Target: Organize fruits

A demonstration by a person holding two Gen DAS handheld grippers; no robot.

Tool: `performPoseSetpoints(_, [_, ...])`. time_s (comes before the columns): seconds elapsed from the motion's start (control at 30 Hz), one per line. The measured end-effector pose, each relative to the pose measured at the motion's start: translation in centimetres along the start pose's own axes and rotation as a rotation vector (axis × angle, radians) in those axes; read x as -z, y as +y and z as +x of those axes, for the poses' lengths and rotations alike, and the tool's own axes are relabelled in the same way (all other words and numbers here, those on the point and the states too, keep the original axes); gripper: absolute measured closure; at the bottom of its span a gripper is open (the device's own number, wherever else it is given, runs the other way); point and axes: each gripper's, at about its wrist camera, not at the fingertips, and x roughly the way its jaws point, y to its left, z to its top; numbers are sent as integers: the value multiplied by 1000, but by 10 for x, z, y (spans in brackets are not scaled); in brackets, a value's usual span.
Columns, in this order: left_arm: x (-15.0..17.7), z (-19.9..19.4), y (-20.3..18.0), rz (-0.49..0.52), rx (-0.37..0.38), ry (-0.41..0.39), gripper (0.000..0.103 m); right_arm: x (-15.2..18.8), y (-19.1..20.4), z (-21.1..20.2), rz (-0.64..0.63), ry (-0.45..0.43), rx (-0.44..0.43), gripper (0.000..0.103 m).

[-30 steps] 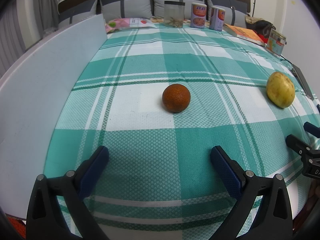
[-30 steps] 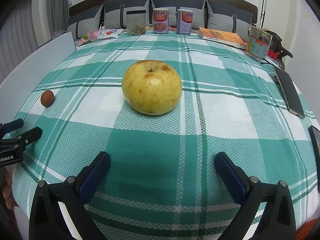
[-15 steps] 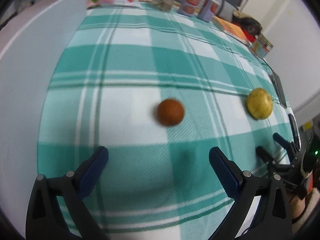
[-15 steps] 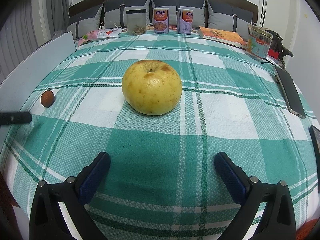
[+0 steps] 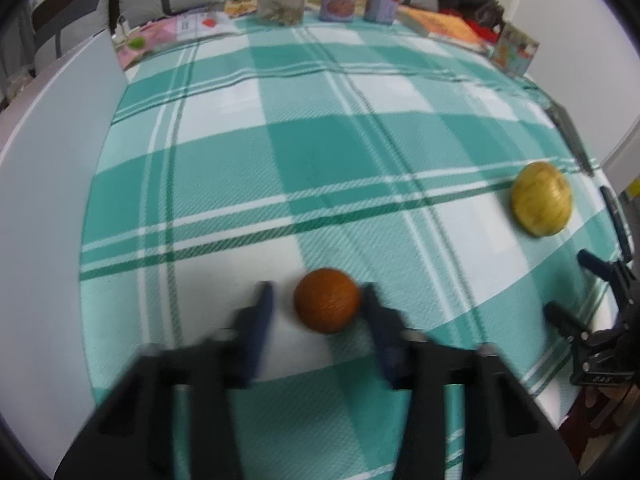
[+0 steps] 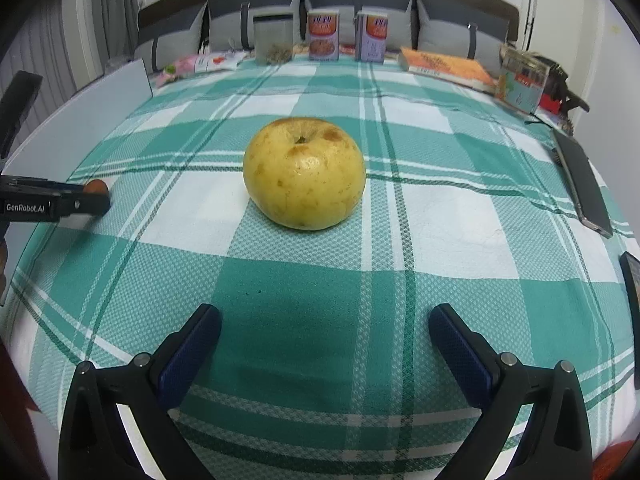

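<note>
Two fruits sit unsorted on the checked cloth (image 6: pixel 460 216) — the orange (image 5: pixel 327 300) between the left gripper (image 5: pixel 316 300)'s blurred, part-open fingers, the yellow apple (image 6: pixel 304 172) ahead of the wide-open right gripper (image 6: pixel 324 340) — neither lifted yet.

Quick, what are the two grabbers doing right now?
Left gripper: open around the orange, not clamped yet.
Right gripper: open, empty, behind the yellow apple.

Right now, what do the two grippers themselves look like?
Both match: black angular plastic frames with silver rivets, each ending in two dark blue padded fingers. The right gripper shows this sharply; the left gripper is motion-blurred in its own view. From the right view, its side carries white "GenRobot.AI" lettering.
</note>
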Motion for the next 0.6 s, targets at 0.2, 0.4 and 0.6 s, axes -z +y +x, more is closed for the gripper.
performPoseSetpoints(0.2, [-2,-7,-8,26,-7,4,73,-60,-21,-15,14,59,-163,1])
performPoseSetpoints(0.4, [1,-18,-5,-28,1,26,73,-112,16,26,-203,255,-149,17])
performPoseSetpoints(0.6, [7,-43,8,-98,45,15,73,-121,12,38,-174,349,-98,35])
